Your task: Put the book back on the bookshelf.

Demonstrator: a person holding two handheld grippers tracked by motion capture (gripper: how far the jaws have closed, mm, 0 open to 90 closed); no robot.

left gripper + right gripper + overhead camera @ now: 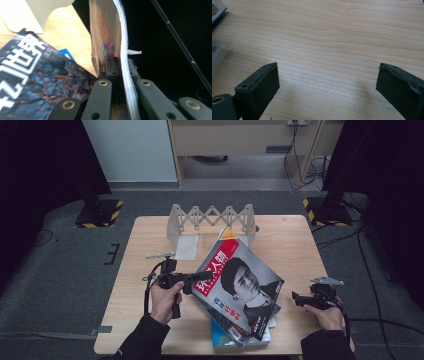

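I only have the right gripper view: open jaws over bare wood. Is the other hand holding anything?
Observer: Yes. In the high view, the left tool is shut on the edge of the top magazine.
Operator: Is it lying flat?
Observer: No. It is tilted, with the gripped edge standing above a dark magazine underneath.
Operator: Anything behind the pile?
Observer: A pale folding rack stands at the far side of the table.
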